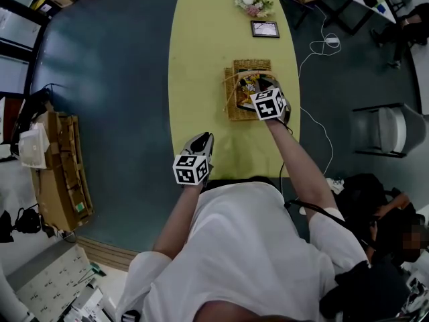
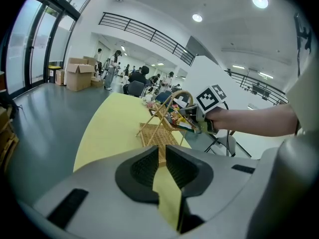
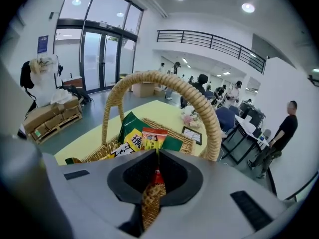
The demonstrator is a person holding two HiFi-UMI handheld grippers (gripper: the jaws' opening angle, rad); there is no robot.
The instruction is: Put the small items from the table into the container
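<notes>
Evidently to drop it among the other packets (image 3: 127,133), the right gripper (image 3: 156,156) pinched a red packet (image 3: 153,136) over the mid-frame basket (image 1: 234,109), while the left gripper (image 1: 203,139) hung slightly parted, empty, below.

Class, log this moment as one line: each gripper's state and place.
left gripper: open, empty, over yellow table | right gripper: shut on red packet, over wicker basket
</notes>
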